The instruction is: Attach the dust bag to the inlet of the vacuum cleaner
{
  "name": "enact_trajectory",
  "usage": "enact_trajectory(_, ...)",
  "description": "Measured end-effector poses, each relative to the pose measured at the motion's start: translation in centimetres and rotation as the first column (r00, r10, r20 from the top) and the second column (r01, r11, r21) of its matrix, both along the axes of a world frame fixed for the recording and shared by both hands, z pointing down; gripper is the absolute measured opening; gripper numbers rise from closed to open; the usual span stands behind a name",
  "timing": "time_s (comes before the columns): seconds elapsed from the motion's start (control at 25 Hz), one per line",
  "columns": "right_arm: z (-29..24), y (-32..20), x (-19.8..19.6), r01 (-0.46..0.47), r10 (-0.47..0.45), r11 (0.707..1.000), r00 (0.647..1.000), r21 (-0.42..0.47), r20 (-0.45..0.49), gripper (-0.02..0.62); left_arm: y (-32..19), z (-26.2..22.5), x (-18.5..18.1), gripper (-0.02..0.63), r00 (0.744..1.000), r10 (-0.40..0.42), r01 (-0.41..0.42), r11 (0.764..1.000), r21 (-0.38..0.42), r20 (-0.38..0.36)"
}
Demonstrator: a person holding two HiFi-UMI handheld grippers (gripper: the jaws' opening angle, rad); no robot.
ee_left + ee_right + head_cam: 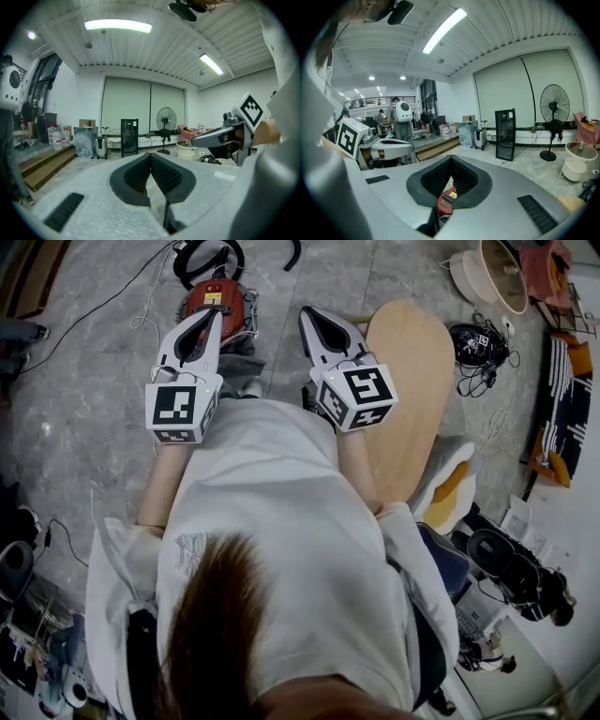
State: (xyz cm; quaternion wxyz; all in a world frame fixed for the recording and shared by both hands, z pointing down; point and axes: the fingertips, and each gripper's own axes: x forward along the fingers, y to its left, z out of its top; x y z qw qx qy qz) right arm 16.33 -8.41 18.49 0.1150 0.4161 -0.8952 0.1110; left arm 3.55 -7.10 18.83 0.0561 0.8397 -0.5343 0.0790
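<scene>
A red vacuum cleaner (215, 299) stands on the grey floor ahead of me, with its black hose (208, 253) coiled behind it. I cannot make out a dust bag in any view. My left gripper (214, 317) is held in the air just in front of the vacuum, its jaws shut and empty (151, 155). To its right, level with it, my right gripper (310, 313) is also shut and empty (451, 159). A piece of the red vacuum (446, 201) shows below its jaws.
A rounded wooden tabletop (412, 371) lies to the right. Beyond it are a white bucket (497, 273) and a tangle of black cables (478, 343). A standing fan (166, 120), a black cabinet (129, 136) and wooden steps (47, 164) stand across the room. People stand at the far left (401, 122).
</scene>
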Motion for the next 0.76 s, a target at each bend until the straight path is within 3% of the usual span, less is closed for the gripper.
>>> enact_trajectory(0.76,0.2,0.1,0.1,-0.001,0.001,1.000,1.000,0.013,0.002,0.001,0.4,1.1,-1.1,0.017,1.000,-0.017,0.017,1.000,-0.017,0.018)
